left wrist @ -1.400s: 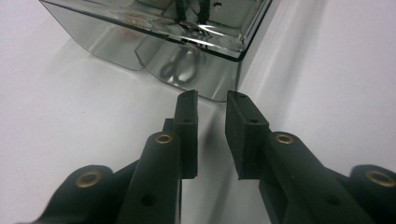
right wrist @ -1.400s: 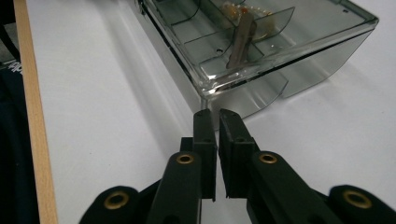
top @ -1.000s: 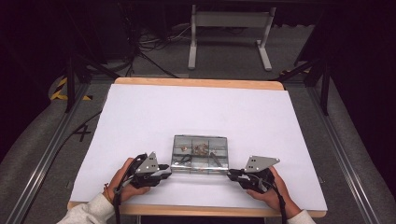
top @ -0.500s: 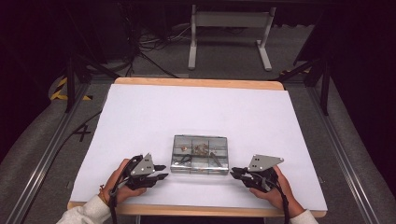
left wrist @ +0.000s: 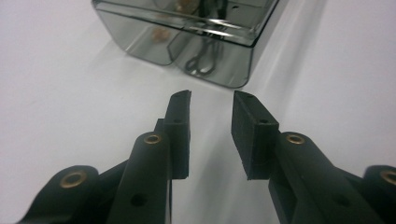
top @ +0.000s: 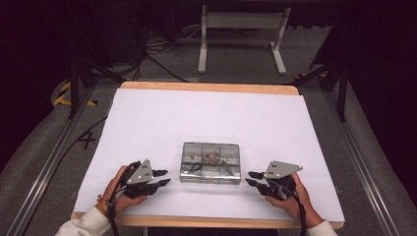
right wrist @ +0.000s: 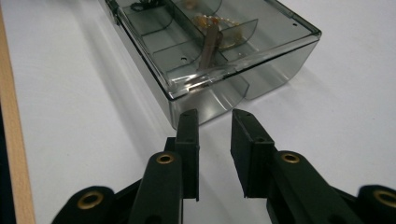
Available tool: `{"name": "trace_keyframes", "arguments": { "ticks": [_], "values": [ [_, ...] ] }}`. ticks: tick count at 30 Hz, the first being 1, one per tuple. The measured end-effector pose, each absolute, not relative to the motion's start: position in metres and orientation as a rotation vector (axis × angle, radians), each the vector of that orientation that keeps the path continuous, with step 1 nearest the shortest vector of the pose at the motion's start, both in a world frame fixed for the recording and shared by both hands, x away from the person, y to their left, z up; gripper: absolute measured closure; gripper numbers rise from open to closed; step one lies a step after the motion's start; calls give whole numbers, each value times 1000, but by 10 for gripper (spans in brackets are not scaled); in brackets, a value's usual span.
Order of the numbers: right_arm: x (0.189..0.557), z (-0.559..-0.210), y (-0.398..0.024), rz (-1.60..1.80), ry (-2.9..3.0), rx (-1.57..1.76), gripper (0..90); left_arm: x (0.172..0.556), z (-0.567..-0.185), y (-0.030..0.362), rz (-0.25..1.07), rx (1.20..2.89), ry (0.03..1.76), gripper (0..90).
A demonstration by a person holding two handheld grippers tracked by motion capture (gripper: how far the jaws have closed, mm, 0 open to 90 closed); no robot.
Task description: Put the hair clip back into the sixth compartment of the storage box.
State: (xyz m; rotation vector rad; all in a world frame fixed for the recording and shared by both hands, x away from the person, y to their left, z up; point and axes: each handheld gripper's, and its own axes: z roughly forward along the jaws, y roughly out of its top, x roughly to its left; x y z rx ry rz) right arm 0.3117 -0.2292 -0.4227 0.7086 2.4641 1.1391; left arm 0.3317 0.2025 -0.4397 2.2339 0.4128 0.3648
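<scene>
While the clear box (top: 210, 162) sits shut on the white sheet (top: 147, 123) near the table's front edge, both grippers lie to its sides, jaws pointing inward at it. The left gripper (top: 162, 177) rests just off the box's left end, held in the person's left hand (top: 120, 194), with a small strip of sheet between its tips and the box wall. Its jaws stand a narrow way apart with nothing between them; in the left gripper view (left wrist: 212, 100) bare sheet shows through the gap, and the box (left wrist: 187, 37) stands a little ahead.

On the other side the right gripper (top: 251, 178), held in the right hand (top: 290, 196), points at the box's right end, also apart from it. Its jaws have just been opening; they now stand narrowly apart and empty. In the right gripper view (right wrist: 215, 116) the tips sit just short of the box's near corner (right wrist: 205, 88).

Inside the box, dividers mark off several compartments. Small brownish bits (top: 211, 157) lie in the middle ones, a dark wiry piece (left wrist: 203, 63) lies near the left end, and a slim dark strip (right wrist: 210, 44) leans across a compartment near the right end. What these small things are cannot be told.

The wooden table edge (right wrist: 11, 140) runs along the left of the right gripper view.
</scene>
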Motion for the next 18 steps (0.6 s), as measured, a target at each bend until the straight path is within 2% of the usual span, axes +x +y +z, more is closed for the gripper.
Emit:
{"name": "trace_keyframes", "arguments": {
  "ticks": [18],
  "values": [
    [310, -414, -261, 1070, 2348, 791, 613, 333, -438, 244, 441, 2172, 499, 547]
  ]
}}
